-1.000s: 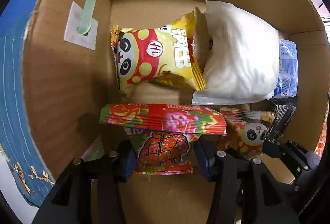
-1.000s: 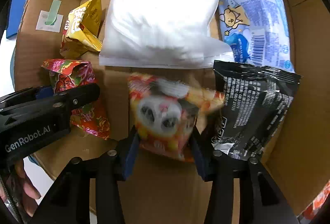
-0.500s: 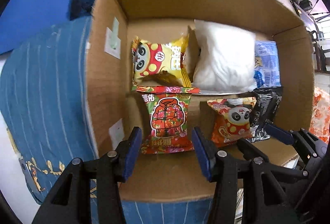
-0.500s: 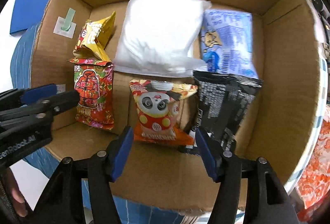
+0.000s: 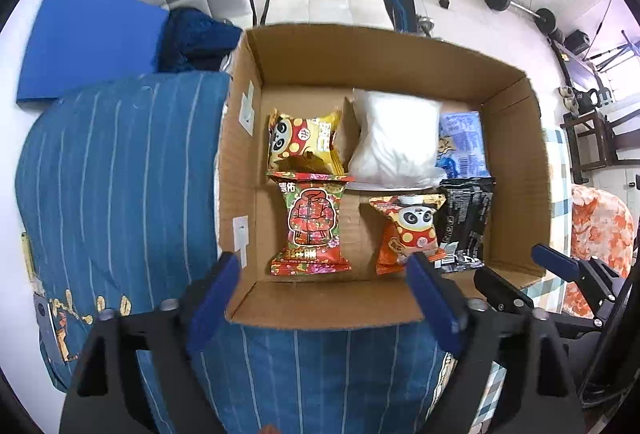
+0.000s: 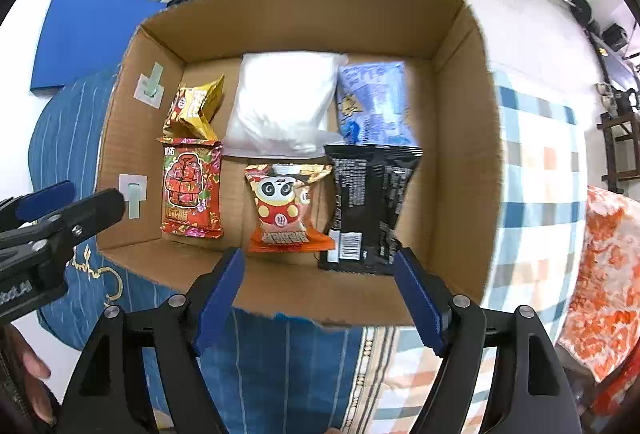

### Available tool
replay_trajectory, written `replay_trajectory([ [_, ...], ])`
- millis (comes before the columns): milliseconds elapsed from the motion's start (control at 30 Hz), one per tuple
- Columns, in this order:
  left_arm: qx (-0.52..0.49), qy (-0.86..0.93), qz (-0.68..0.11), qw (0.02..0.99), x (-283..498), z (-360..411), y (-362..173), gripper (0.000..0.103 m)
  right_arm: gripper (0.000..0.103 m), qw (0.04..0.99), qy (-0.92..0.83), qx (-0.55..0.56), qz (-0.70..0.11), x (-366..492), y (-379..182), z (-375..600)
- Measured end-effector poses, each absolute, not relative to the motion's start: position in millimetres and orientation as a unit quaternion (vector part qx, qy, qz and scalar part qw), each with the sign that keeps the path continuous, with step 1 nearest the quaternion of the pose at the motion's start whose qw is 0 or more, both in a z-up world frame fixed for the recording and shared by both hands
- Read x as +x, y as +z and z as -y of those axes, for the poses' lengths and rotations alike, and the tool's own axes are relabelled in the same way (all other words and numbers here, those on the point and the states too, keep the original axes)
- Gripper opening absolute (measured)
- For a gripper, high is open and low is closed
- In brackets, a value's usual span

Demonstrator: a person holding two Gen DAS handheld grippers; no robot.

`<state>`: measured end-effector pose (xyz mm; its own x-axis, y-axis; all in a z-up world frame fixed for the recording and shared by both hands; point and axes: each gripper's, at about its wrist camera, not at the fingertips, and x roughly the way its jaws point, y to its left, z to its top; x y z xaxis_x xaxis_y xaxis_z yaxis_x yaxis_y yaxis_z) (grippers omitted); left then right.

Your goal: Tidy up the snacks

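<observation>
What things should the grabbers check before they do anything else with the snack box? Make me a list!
1. Left gripper empty and open: ok, nothing between its blue pads.
2. Right gripper empty and open: ok.
3. Both grippers out of the cardboard box: ok, they sit at its near edge.
4. Six packs inside the box: ok. Back row: yellow panda pack, white bag, light blue pack. Front row: red jacket pack, orange panda pack, black pack.
5. Packs lying flat: not ok, the yellow panda pack is tipped up.
6. More snacks left outside the box: cannot tell.
</observation>
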<state>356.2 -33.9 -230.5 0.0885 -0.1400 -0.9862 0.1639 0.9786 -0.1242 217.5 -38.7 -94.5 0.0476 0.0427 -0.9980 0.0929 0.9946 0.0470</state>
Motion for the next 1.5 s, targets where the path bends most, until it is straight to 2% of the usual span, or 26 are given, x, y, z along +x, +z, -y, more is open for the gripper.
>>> replay_trajectory([
  [33, 0.006, -0.104, -0.665, 0.74, 354.1, 31.4, -227.3, 0.095, 0.086, 0.724, -0.02, 0.048, -0.688, 213.2, -93.4, 37.2],
  [100, -0.001, -0.101, -0.66, 0.745, 349.8, 27.2, -219.0, 0.099, 0.1, 0.732, -0.023, 0.05, -0.679, 207.2, -82.8, 38.0],
  [167, -0.004, -0.098, -0.653, 0.751, 346.2, 24.6, -213.2, 0.099, 0.103, 0.737, -0.029, 0.052, -0.674, 203.4, -79.4, 39.2],
  [433, -0.003, -0.09, -0.62, 0.779, 316.1, 20.0, -184.1, 0.099, 0.103, 0.757, -0.051, 0.057, -0.649, 183.1, -48.8, 42.2],
  [567, -0.007, -0.077, -0.588, 0.806, 289.1, 12.9, -149.4, 0.099, 0.103, 0.767, -0.044, 0.058, -0.637, 167.2, -25.6, 38.6],
  [933, 0.013, -0.076, -0.509, 0.857, 205.4, 9.8, -53.6, 0.099, 0.103, 0.815, -0.018, 0.058, -0.577, 85.9, 78.6, 24.2],
  [1200, 0.012, -0.083, -0.495, 0.865, 169.8, 3.4, -14.9, 0.099, 0.103, 0.846, -0.014, 0.065, -0.53, 33.6, 153.8, 22.5],
  [1500, 0.01, -0.087, -0.476, 0.875, 140.3, -0.6, 13.9, 0.099, 0.103, 0.863, 0.0, 0.063, -0.502, -15.7, 204.8, 11.2],
])
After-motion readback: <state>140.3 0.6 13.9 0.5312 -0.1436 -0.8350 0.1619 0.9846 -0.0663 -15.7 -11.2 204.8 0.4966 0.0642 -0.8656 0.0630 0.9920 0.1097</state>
